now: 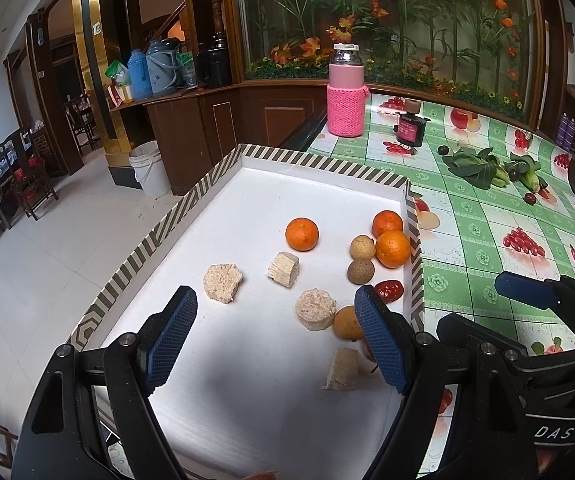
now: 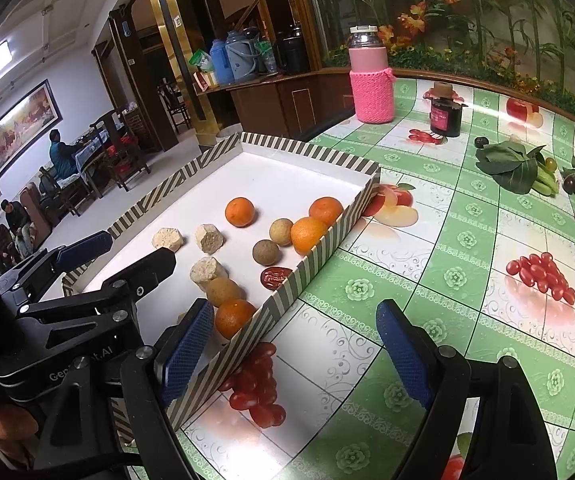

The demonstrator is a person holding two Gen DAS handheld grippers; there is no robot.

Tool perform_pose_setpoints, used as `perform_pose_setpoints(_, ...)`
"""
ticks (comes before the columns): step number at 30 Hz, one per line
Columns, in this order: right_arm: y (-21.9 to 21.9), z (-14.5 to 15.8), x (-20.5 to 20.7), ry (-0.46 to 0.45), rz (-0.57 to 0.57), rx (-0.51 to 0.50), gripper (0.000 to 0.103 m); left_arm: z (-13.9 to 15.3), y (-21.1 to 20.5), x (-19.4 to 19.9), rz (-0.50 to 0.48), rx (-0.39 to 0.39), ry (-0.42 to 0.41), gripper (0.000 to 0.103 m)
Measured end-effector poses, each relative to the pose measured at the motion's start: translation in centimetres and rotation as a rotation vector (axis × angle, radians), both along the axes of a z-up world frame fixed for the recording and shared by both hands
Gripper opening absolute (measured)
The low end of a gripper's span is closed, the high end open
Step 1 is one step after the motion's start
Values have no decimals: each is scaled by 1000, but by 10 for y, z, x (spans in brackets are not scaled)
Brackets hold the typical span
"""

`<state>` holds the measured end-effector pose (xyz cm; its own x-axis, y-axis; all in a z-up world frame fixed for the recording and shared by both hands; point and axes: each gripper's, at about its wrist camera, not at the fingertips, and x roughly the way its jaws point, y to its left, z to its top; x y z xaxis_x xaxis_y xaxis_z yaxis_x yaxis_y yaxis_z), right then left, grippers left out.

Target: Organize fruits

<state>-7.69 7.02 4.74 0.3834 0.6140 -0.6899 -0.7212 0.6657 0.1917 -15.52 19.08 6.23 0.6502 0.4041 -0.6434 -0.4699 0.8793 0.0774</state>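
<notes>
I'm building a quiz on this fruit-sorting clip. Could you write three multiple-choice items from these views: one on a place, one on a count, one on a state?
1. Where does the red date lie?
A. In the striped tray, by its right wall
B. On the green tablecloth beside the greens
C. On top of the pink bottle

2. How many oranges does the right wrist view show in the striped tray?
A. Two
B. Four
C. Six

3. How do the jaws of the left gripper stand?
A. Shut on an orange
B. Shut on a pale chunk
C. Open, holding nothing

Answers:
1. A, the date rests on the white floor against the striped wall.
2. B, one orange stands alone, two sit at the far right wall, and one lies near the right gripper.
3. C, the blue pads stand wide apart over the tray floor.
</notes>
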Motion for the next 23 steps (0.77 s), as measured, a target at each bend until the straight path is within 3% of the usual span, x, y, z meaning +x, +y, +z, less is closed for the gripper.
perform_pose_setpoints(13, 2, -3, 0, 8, 6, -10, 84, -2, 1, -1, 12, 12, -2, 82)
perform_pose_setpoints(19, 0, -4, 1, 15, 2, -6, 84, 1, -5, -1, 9, 57, -16, 82)
perform_pose_setpoints(23, -6, -3, 6, 24, -14, 5, 84, 2, -7, 2, -6, 31, -9, 82)
